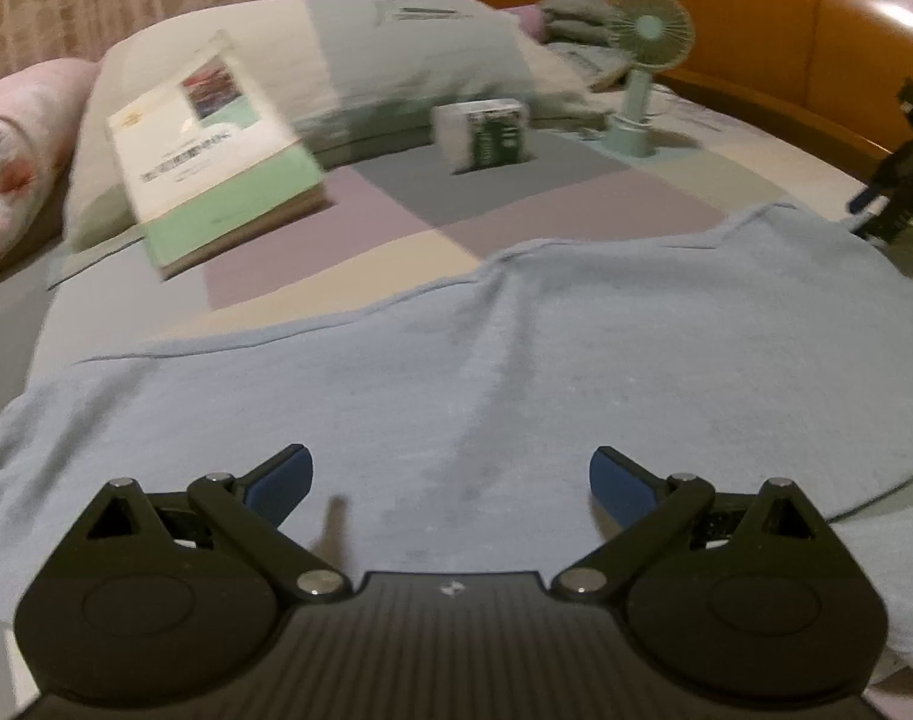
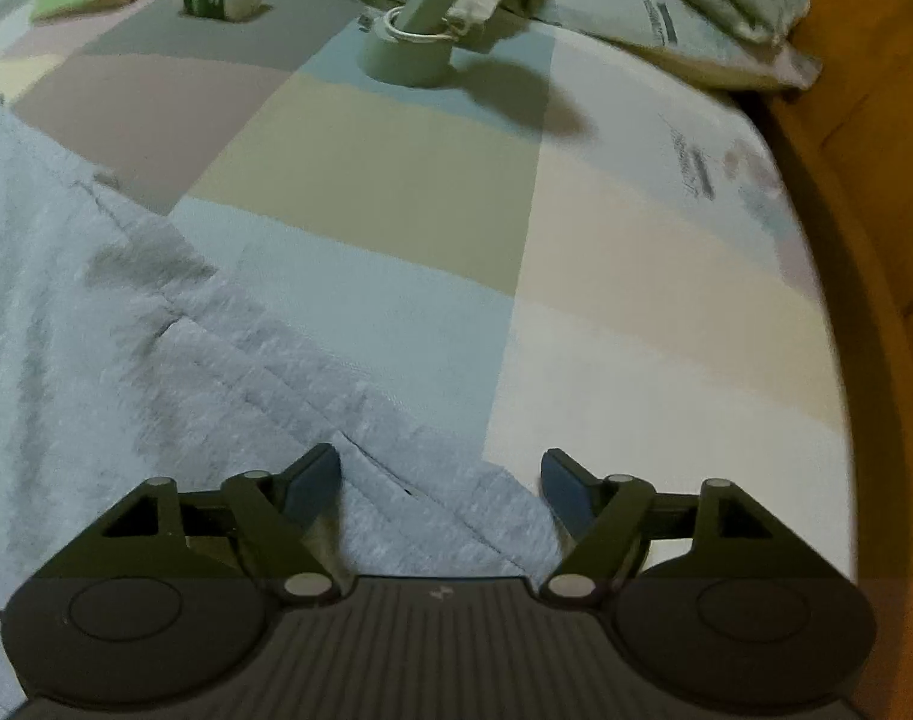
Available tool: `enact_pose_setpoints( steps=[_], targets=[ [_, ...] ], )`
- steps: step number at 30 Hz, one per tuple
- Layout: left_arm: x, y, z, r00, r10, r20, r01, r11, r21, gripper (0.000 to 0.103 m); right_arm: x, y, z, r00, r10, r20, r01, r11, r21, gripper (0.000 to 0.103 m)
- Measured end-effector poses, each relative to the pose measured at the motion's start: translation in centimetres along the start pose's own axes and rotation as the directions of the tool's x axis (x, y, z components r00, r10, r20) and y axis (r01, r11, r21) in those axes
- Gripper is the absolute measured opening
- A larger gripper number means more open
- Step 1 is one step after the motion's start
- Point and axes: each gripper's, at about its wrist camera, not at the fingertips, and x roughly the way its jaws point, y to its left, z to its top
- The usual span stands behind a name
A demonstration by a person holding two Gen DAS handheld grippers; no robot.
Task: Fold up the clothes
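Left wrist view: a pale blue T-shirt (image 1: 516, 360) lies spread across the lower half of the frame on a patchwork bedsheet (image 1: 396, 222), with one long crease running up its middle. The left gripper (image 1: 450, 483) hangs over the shirt's near part with its jaws wide apart and nothing between them. In the upper left a green-and-white book (image 1: 216, 162) leans against a pillow (image 1: 396, 54); a small white-and-green box (image 1: 486, 132) sits at upper centre and a mint handheld fan (image 1: 642, 60) stands to its right.

In the right wrist view, the right gripper (image 2: 441, 483) also stands open, its blue pads either side of a fold of the shirt's edge (image 2: 432, 480) at bottom centre, possibly a sleeve; the pads do not appear to press on the cloth. The fan's base (image 2: 408, 54) is at the top centre, and a wooden bed frame (image 2: 876, 240) runs down the right.

Judging from this, folding has barely begun: the shirt looks laid out mostly flat, no fold is clearly finished, and every fold remains to be made.
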Motion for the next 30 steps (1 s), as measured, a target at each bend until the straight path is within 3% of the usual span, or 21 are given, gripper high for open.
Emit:
enact_pose_setpoints(
  steps=[1,2,3,4,5,8,10,15,18,20,25,30],
  targets=[
    [0.2,-0.3,-0.1,1.0,-0.011,-0.004,0.011,1.0,0.01,0.099,0.1,-0.4,-0.1,1.0,0.021,-0.001,-0.021,1.0,0.016,0.077],
    [0.6,-0.7,-0.2,1.0,-0.02,-0.018,0.021,1.0,0.024,0.099,0.1,-0.5,-0.2,0.999,0.046,-0.002,-0.046,0.998,0.033,0.065],
    [0.9,-0.9,-0.3,0.999,-0.019,-0.027,0.02,0.999,0.033,0.099,-0.2,-0.4,-0.4,0.998,0.069,0.002,-0.069,0.997,0.041,0.059],
    [1.1,-1.0,-0.4,0.999,-0.011,-0.036,0.012,0.999,0.039,0.099,-0.4,-0.2,-0.6,0.996,0.089,0.007,-0.089,0.995,0.047,0.047],
    [1.3,-1.1,-0.5,0.999,-0.002,-0.046,0.004,0.999,0.045,0.099,-0.6,0.1,-0.8,0.995,0.1,0.018,-0.1,0.994,0.046,0.028],
    [1.0,-0.5,-0.4,0.999,-0.002,-0.038,0.003,1.0,0.017,0.099,-1.2,1.0,-1.2,0.997,0.046,0.058,-0.047,0.999,0.019,0.023],
    [0.7,-0.1,-0.3,1.0,0.0,-0.025,0.0,1.0,-0.002,0.099,-1.5,0.7,-1.2,0.997,0.007,0.071,-0.011,0.998,0.055,0.023],
    [0.4,0.0,-0.3,1.0,-0.002,-0.025,0.001,1.0,-0.003,0.099,-2.0,-1.1,-1.1,0.995,-0.07,0.073,0.053,0.974,0.22,0.04],
    [0.4,-0.1,-0.3,1.0,-0.002,-0.03,0.002,1.0,0.003,0.099,-4.4,0.1,-0.8,0.991,-0.109,0.08,0.089,0.973,0.214,0.044],
    [0.3,-0.2,-0.3,0.999,0.0,-0.033,0.0,1.0,0.006,0.099,-6.3,0.3,-0.8,0.991,-0.115,0.069,0.094,0.964,0.249,0.052],
    [-0.3,0.2,-0.1,1.0,0.0,-0.019,-0.001,1.0,-0.011,0.099,-10.5,2.2,-3.1,0.986,-0.156,0.054,0.127,0.926,0.357,0.059],
    [0.4,0.2,-0.2,0.999,0.007,-0.053,-0.008,1.0,-0.021,0.099,-14.6,8.2,-8.7,0.992,-0.117,0.051,0.079,0.878,0.472,0.065]
  ],
)
